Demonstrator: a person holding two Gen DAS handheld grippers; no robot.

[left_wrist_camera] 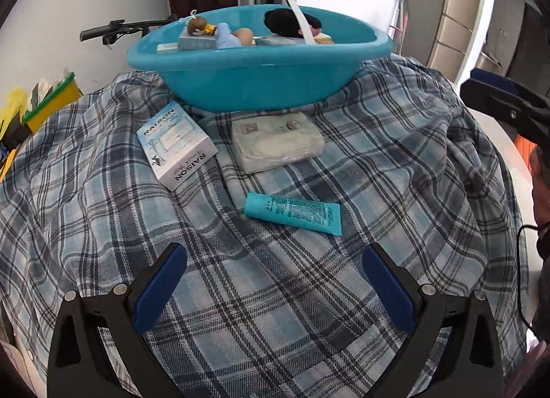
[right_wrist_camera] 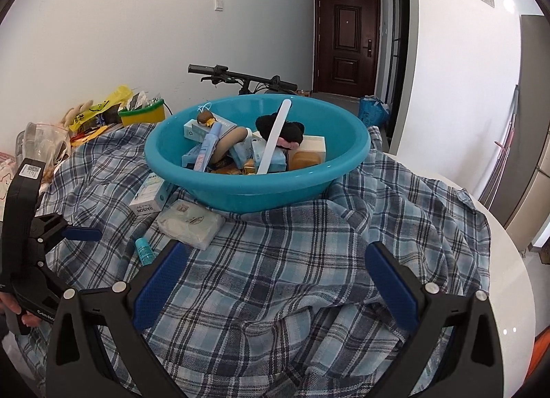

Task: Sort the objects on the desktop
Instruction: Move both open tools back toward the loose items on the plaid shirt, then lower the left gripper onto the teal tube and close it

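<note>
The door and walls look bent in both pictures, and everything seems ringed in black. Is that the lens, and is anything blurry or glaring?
Lens, yes. Left wrist view: fisheye bulges the plaid cloth into a dome, corners go black, bright window behind the blue basin washes out; the tube stays sharp. Right wrist view: door and walls bow, small glare spots on the white tabletop, no evident blur.

"RAISON" on the grey-white box [left_wrist_camera: 176, 143]
</note>
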